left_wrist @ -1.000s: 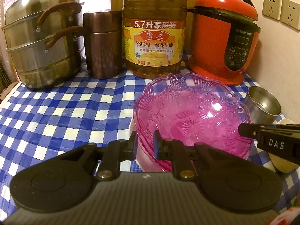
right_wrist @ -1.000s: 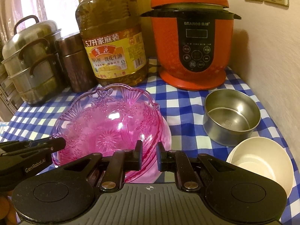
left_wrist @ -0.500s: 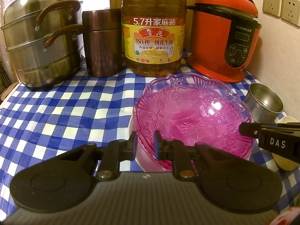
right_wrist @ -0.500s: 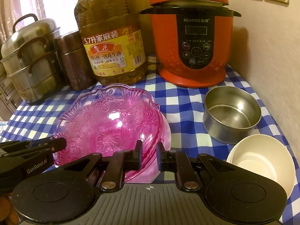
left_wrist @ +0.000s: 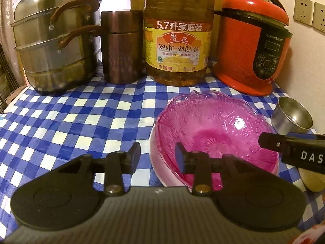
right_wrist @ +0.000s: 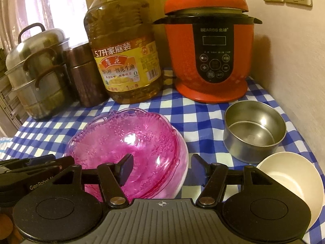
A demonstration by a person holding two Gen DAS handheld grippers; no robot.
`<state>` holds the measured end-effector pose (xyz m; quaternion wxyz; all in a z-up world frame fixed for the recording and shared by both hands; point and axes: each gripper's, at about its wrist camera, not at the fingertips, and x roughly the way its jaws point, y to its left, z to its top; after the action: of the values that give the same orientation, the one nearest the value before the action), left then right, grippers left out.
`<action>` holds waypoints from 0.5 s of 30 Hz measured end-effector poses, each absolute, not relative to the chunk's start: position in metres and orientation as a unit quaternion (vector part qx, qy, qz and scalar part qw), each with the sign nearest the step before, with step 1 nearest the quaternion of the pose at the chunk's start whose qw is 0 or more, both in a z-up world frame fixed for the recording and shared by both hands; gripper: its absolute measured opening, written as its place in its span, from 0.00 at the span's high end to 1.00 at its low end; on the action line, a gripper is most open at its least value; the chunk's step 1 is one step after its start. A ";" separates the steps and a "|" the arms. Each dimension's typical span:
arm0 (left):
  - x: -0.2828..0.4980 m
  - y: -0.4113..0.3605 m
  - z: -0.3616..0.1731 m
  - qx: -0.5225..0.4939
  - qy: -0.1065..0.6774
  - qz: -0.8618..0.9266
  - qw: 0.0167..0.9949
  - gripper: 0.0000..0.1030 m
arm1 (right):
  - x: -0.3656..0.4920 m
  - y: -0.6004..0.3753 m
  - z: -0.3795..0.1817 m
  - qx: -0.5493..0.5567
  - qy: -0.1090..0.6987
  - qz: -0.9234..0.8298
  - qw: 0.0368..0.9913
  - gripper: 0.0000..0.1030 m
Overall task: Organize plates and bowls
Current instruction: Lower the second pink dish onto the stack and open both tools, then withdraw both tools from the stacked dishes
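Note:
A pink translucent bowl (left_wrist: pixel 217 134) sits on a white plate (left_wrist: pixel 156 162) on the checked cloth; it also shows in the right wrist view (right_wrist: pixel 130 142), with the plate (right_wrist: pixel 180 174) under it. My left gripper (left_wrist: pixel 157 156) is open, its jaws astride the bowl's left rim. My right gripper (right_wrist: pixel 160 167) is open, astride the bowl's right rim. A steel bowl (right_wrist: pixel 254 128) and a cream bowl (right_wrist: pixel 290 181) stand to the right.
Along the back stand a steel steamer pot (left_wrist: pixel 54 46), a copper canister (left_wrist: pixel 119 46), a large oil bottle (left_wrist: pixel 178 38) and a red pressure cooker (left_wrist: pixel 251 46). A wall (right_wrist: pixel 294 61) bounds the right side.
Both grippers were shut on the pink bowl's rim and have opened. The bowl has come down onto the white plate.

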<state>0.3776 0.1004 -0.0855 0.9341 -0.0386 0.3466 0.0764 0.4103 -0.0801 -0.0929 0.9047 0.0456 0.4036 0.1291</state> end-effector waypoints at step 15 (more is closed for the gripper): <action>0.376 0.098 -0.085 -0.041 0.345 0.074 0.935 0.68 | 0.408 -0.080 -0.092 0.043 0.403 0.130 0.905 0.39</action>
<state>0.3758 0.0982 -0.0846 0.9349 -0.0406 0.3447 0.0738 0.4079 -0.0796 -0.0923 0.9051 0.0425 0.4026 0.1298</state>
